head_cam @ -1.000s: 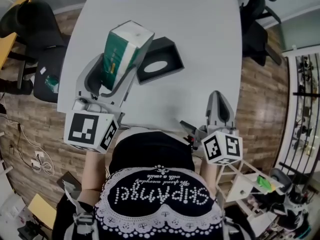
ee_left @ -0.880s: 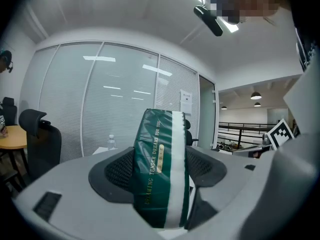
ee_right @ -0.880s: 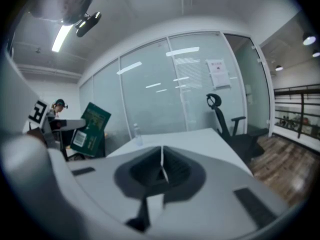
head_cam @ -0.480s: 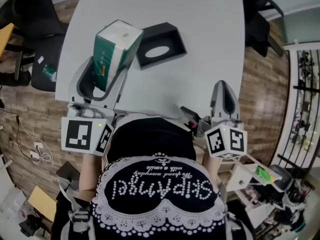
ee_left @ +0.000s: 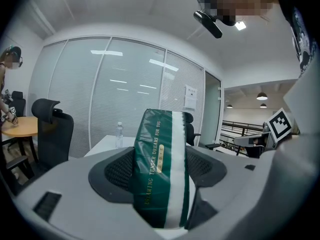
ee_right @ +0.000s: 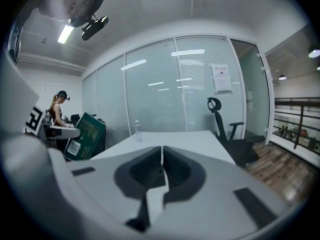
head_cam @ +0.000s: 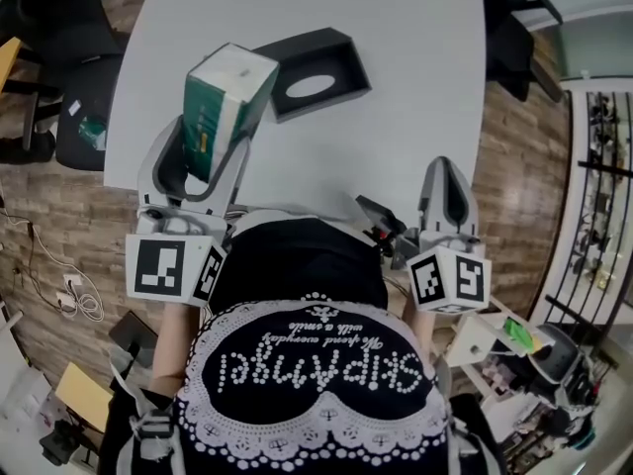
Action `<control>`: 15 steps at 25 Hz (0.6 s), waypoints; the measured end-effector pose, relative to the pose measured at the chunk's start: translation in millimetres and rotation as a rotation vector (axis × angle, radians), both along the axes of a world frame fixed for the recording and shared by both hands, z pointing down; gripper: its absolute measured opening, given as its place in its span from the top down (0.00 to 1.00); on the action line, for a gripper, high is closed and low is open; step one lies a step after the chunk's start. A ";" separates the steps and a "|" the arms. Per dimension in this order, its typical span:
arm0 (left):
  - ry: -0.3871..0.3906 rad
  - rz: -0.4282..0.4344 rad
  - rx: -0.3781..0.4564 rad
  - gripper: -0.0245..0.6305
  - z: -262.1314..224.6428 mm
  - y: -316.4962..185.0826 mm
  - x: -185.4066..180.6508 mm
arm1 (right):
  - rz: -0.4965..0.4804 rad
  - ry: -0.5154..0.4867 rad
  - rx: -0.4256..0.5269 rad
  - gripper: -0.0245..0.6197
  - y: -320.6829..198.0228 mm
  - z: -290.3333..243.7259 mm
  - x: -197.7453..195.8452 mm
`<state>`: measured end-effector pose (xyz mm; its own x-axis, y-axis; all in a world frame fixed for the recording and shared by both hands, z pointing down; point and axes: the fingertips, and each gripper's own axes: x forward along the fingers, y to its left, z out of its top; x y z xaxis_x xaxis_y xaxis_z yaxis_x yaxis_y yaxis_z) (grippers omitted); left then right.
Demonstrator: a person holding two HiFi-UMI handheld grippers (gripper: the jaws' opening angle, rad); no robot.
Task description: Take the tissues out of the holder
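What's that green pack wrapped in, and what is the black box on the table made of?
The tissue pack, held in the left gripper, looks wrapped in thin glossy plastic film: it has a sheen, printed lettering and slight creases. The black holder seems rigid and matte, probably plastic or coated board; its crisp edges and dull surface suggest so, but the look leaves it open.

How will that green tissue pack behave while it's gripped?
Probably soft and squashy: the tissue pack has only a film wrap. Likely light: the left hand-held gripper holds it aloft by one end. Glossy film may slip.
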<state>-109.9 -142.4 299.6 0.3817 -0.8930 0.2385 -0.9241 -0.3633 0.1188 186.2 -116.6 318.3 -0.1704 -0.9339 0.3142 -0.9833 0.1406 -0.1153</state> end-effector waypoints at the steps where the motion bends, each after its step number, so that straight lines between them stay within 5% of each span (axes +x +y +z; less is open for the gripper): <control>1: -0.001 0.003 -0.002 0.45 0.4 1.3 0.7 | 0.001 0.001 -0.001 0.91 1.6 0.0 0.4; 15: 0.012 0.026 0.007 0.45 -3.0 -0.5 9.5 | 0.018 0.003 -0.002 0.91 1.7 0.6 8.1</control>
<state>-100.4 -142.9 296.6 0.4076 -0.8844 0.2272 -0.9128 -0.3881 0.1270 194.3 -114.9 319.0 -0.1523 -0.9361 0.3169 -0.9861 0.1223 -0.1125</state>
